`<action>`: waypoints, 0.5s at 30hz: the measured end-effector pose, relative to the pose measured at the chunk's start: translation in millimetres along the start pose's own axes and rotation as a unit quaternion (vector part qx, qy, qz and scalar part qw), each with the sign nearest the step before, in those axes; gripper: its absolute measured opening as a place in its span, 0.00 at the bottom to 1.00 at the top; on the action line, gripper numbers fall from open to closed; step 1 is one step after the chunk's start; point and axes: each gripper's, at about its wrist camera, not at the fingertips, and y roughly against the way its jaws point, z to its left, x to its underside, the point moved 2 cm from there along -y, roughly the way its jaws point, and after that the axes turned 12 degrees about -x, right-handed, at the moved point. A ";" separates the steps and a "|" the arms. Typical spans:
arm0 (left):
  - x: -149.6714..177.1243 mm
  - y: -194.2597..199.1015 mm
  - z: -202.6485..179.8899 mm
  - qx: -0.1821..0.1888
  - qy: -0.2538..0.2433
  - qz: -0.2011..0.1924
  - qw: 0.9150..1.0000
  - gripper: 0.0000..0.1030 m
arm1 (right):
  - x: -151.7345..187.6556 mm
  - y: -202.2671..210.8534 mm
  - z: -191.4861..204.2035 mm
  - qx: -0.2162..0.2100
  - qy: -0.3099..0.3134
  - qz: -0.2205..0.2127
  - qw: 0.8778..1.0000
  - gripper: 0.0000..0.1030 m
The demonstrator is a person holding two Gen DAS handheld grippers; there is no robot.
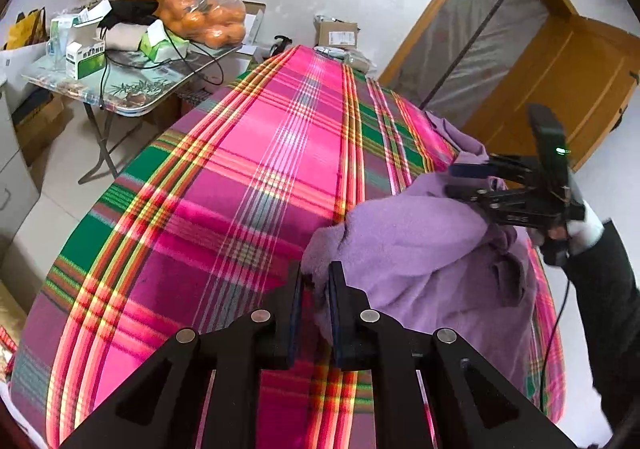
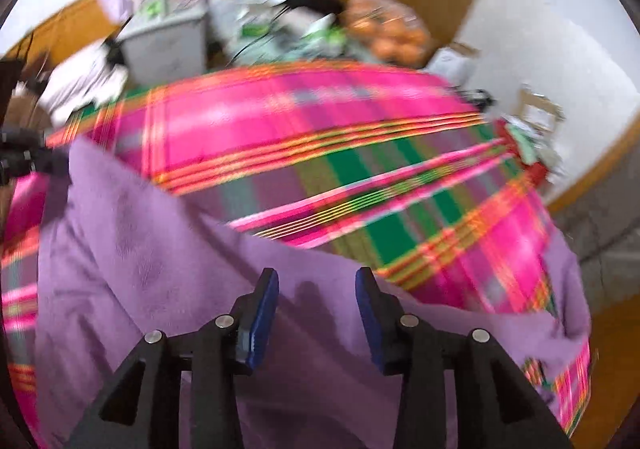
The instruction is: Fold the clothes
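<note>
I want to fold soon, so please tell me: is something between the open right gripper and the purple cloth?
Nothing visible. The right gripper hangs open directly over the purple cloth, with only air between. The left gripper already pinches its edge.

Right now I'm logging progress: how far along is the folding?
Barely begun. Done: nothing; the purple cloth lies bunched on the plaid cover, with no neat fold visible. In hand: the left tool pinches one edge of the cloth. The right tool is open over it, gripping nothing. Left: spread it flat, then make every fold.
</note>
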 end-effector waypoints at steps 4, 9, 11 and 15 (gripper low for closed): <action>8.5 -5.8 2.6 -0.003 -0.009 0.021 1.000 0.12 | -2.8 -16.5 0.9 -0.017 0.011 0.023 1.000 0.44; 11.5 -9.6 5.0 -0.004 -0.008 0.028 1.000 0.12 | -11.5 -22.0 -3.7 -0.041 0.020 0.021 0.999 0.45; 8.0 -7.3 6.5 -0.006 -0.002 0.019 1.000 0.12 | -11.6 -21.0 -5.9 -0.059 0.018 0.020 0.998 0.45; 2.1 -3.7 11.2 -0.002 0.017 0.009 1.000 0.13 | -5.7 -20.5 -11.1 -0.098 0.001 0.025 0.995 0.45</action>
